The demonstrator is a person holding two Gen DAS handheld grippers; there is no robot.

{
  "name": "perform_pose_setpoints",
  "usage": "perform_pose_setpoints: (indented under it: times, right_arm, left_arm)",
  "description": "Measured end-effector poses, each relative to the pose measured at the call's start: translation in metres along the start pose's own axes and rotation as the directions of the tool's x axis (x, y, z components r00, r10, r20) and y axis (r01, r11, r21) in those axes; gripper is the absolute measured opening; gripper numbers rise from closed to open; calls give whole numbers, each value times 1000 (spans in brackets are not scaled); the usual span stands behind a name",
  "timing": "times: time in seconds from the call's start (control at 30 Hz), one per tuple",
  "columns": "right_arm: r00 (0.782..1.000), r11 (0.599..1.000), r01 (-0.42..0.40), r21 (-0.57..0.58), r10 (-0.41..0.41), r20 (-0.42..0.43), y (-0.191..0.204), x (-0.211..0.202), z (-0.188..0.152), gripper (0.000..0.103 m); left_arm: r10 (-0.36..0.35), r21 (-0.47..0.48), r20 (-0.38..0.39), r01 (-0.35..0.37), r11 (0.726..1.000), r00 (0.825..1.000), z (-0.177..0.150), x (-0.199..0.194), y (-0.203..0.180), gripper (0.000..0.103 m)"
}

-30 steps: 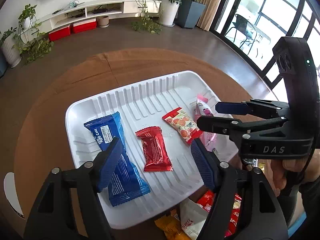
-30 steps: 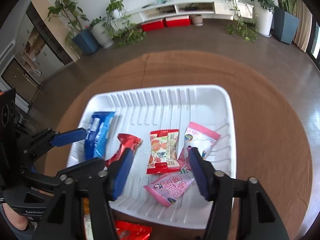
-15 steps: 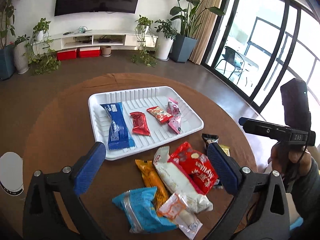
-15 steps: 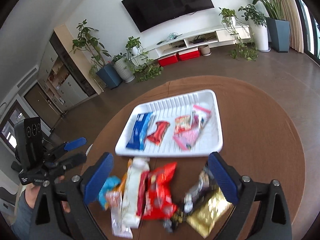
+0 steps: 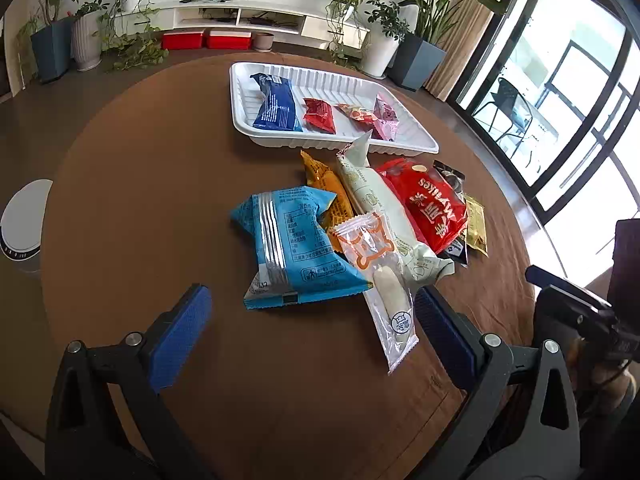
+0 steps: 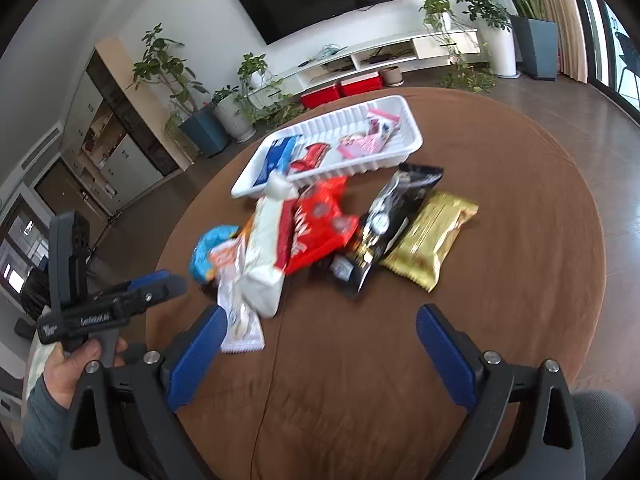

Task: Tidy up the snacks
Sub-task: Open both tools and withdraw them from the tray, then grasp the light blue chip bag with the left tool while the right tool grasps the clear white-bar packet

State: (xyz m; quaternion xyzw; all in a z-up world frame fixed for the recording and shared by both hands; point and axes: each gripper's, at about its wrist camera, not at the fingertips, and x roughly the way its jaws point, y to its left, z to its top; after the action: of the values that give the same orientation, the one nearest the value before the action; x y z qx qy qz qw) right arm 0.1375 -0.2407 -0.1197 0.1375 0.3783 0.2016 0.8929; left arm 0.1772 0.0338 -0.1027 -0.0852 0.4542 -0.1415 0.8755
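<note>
A white ribbed tray at the far side of the round brown table holds a blue packet, a red packet, an orange-print packet and pink packets. The tray also shows in the right wrist view. In front of it lies a pile: a light blue bag, a clear orange-print sachet, a pale long packet, a red bag, a black packet and a gold packet. My left gripper is open and empty just short of the pile. My right gripper is open and empty.
A white round device sits past the table's left edge. The table edge curves close on the right. Beyond the table are a TV shelf, potted plants and tall windows. The left gripper shows in the right wrist view.
Both grippers have pulled back from over the tray to the near side of the table and opened wider. The pile of loose snacks has come into view.
</note>
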Motion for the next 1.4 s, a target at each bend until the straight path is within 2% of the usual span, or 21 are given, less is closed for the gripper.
perform_pose_setpoints:
  times: [0.23, 0.47, 0.67, 0.83, 0.93, 1.0, 1.1, 1.2, 1.4]
  right_arm:
    - [999, 1000, -20, -15, 19, -49, 18, 11, -30, 98]
    - [998, 1000, -15, -25, 14, -54, 22, 13, -35, 95]
    - [998, 1000, -13, -23, 11, -69, 22, 16, -36, 91]
    - [996, 999, -19, -46, 15, -89, 30, 21, -39, 90]
    - [995, 998, -24, -63, 17, -98, 35, 23, -41, 90]
    - [995, 997, -24, -75, 16, -103, 38, 24, -42, 90]
    - [993, 996, -25, -89, 14, -113, 42, 28, -42, 90]
    - [993, 993, -35, -110, 22, -118, 51, 32, -41, 89]
    - [989, 981, -43, -191, 15, -145, 77, 56, -34, 84]
  left_arm:
    - [5, -16, 11, -5, 1000, 1000, 14, -3, 4, 103]
    - [50, -30, -35, -51, 998, 998, 41, 19, 20, 102]
    - [66, 0, -97, -67, 998, 993, 53, 42, 27, 101]
    - [67, 35, -129, -63, 997, 989, 58, 56, 24, 89]
    - [47, 29, -136, -43, 999, 990, 58, 60, 26, 75]
    - [41, 29, -137, -38, 999, 990, 57, 61, 28, 60]
    - [31, 29, -149, -27, 999, 988, 54, 62, 31, 48]
    - [21, 40, -150, -15, 999, 988, 53, 62, 30, 42]
    - [27, 56, -147, -19, 998, 989, 47, 58, 29, 42]
